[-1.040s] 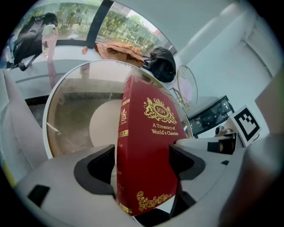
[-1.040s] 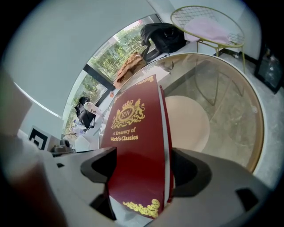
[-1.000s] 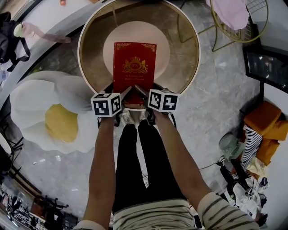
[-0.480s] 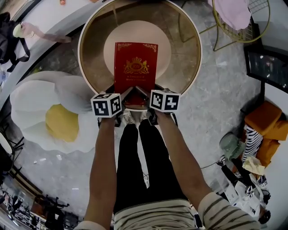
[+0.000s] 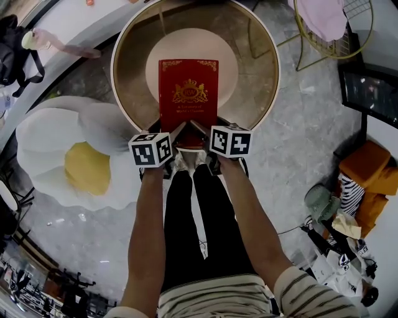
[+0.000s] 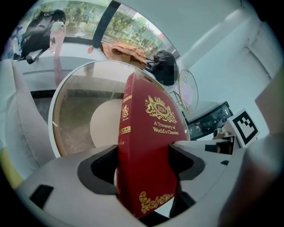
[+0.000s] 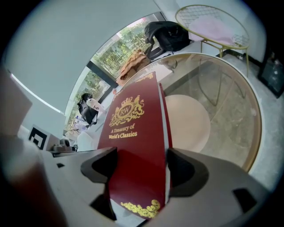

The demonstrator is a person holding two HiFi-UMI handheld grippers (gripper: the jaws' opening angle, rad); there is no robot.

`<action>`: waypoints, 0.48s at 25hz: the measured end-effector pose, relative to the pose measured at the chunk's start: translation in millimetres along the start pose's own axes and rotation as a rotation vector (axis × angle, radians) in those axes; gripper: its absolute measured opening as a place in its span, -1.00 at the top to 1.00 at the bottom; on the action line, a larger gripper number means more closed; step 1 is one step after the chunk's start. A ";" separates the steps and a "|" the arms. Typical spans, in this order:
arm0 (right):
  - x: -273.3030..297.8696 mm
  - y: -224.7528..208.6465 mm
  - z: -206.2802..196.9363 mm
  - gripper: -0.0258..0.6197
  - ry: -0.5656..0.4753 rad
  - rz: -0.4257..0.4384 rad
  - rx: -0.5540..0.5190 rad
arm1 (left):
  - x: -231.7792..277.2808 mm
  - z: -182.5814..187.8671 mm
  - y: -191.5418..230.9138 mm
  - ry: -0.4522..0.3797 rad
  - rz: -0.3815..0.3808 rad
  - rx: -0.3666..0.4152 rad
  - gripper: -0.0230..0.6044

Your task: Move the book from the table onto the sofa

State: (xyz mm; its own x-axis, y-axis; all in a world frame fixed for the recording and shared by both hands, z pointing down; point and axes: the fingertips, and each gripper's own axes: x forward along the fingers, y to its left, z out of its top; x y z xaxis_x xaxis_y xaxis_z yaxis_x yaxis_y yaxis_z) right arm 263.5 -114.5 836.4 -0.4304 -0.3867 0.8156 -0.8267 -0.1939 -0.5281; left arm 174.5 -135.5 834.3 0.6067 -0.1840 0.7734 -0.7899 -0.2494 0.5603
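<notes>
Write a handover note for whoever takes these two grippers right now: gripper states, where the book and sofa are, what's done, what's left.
Left gripper: shut on the red book, at its near-left corner.
Right gripper: shut on the same book, at its near-right corner.
Book: cover up, over the round glass table. I cannot tell whether it is clear of the glass.
Sofa: white with a yellow centre, on the floor to the person's left.
Done: both grips taken.
Left: lift, carry to the left, set the book on the sofa, release.

Lounge-like living space, round glass table (image 5: 250, 57), gold wire chair (image 5: 351, 11), flower-shaped cushion (image 5: 55, 138), marble floor (image 5: 298, 138), big windows (image 7: 119, 49)
</notes>
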 end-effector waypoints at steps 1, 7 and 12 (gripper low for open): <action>-4.3 3.5 1.3 -0.22 -0.003 0.001 -0.005 | -5.2 1.5 -2.5 -0.006 0.003 0.000 -0.22; -41.6 30.3 15.7 -0.21 -0.036 0.005 -0.055 | -41.9 15.9 -26.7 -0.062 0.006 0.002 -0.22; -67.7 52.0 23.2 -0.21 -0.044 0.013 -0.084 | -72.5 25.3 -42.6 -0.097 0.010 0.003 -0.22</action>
State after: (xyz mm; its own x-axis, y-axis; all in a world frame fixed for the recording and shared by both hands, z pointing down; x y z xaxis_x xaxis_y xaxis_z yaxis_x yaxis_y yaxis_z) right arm 258.0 -119.4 748.2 -0.4268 -0.4280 0.7967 -0.8493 -0.1130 -0.5157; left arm 166.5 -135.6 746.9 0.6044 -0.2775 0.7468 -0.7960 -0.2501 0.5512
